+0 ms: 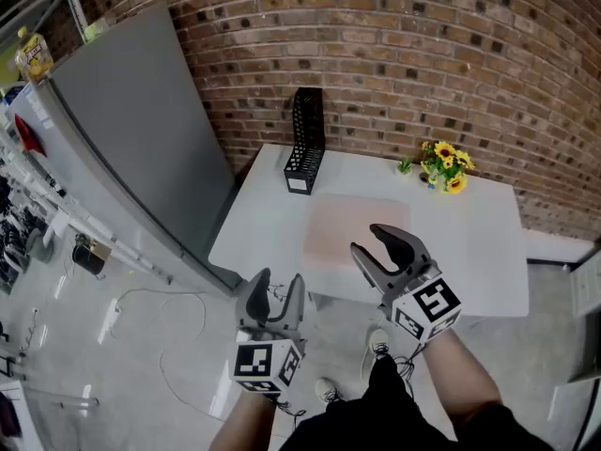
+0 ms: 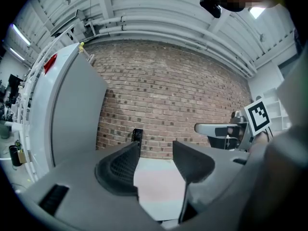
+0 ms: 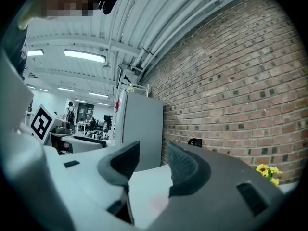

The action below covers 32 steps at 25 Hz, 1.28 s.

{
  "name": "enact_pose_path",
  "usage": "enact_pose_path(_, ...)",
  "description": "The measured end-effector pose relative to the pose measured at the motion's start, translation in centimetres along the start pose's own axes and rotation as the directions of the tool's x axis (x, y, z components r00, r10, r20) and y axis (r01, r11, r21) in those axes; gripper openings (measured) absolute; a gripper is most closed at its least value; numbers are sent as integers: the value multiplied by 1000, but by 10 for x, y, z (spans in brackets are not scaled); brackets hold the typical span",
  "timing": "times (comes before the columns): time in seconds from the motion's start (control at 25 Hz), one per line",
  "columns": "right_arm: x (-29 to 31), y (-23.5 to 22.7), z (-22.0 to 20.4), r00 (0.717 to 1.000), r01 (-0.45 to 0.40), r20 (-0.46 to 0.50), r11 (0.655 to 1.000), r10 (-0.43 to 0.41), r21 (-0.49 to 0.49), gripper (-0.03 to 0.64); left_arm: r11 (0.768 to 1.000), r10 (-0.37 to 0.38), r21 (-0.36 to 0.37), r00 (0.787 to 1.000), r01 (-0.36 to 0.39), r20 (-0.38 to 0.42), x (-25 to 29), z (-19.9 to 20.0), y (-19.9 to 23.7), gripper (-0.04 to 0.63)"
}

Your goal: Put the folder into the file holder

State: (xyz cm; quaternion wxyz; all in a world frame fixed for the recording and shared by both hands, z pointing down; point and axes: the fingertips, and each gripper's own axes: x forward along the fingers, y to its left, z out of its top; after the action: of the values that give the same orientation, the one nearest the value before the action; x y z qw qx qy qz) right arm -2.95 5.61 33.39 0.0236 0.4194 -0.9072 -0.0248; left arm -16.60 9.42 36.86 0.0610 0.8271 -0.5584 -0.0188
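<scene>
- Table point(image 1: 470, 252): white, its far edge along the brick wall point(image 1: 423, 64). A tall grey panel point(image 1: 141, 139) closes off the left side, while the near and right sides are open.
- Folder point(image 1: 352, 233): pale pink, lying flat at mid-table with its edges parallel to the table's. It is ahead of both grippers, with bare tabletop all round it.
- File holder point(image 1: 306, 139): black mesh, upright at the back left, its long axis running towards the wall. It stands beyond and left of the folder, well apart from it.
- Sunflowers point(image 1: 444, 165): at the back right, outside the likely path.
- Right gripper point(image 1: 369, 241): jaws apart and empty, over the folder's near edge. It is the nearer of the two.
- Left gripper point(image 1: 277, 280): jaws apart and empty, short of the table's near edge and left of the folder.
</scene>
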Motion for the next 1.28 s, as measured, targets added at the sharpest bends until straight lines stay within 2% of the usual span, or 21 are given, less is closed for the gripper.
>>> enact_pose_path(0.2, 11, -15, -1, 999, -47, -11, 999, 47, -6, 226, 999, 37, 1, 999, -37, -13, 15, -3, -1, 239)
enact_pose_path(0.48, 34, -49, -4, 992, -124, -27, 992, 124, -4, 272, 994, 105, -21, 994, -105, -38, 42, -10, -3, 252)
enact_pose_path(0.8, 65, -82, -14, 976, -216, -26, 976, 216, 8, 282, 981, 189, -42, 980, -192, -61, 73, -23, -3, 255)
enact_pose_path(1.28, 97, -129, -33, 943, -327, -46, 945, 328, 22, 284, 946, 306, -85, 948, -313, -91, 114, -46, -9, 255)
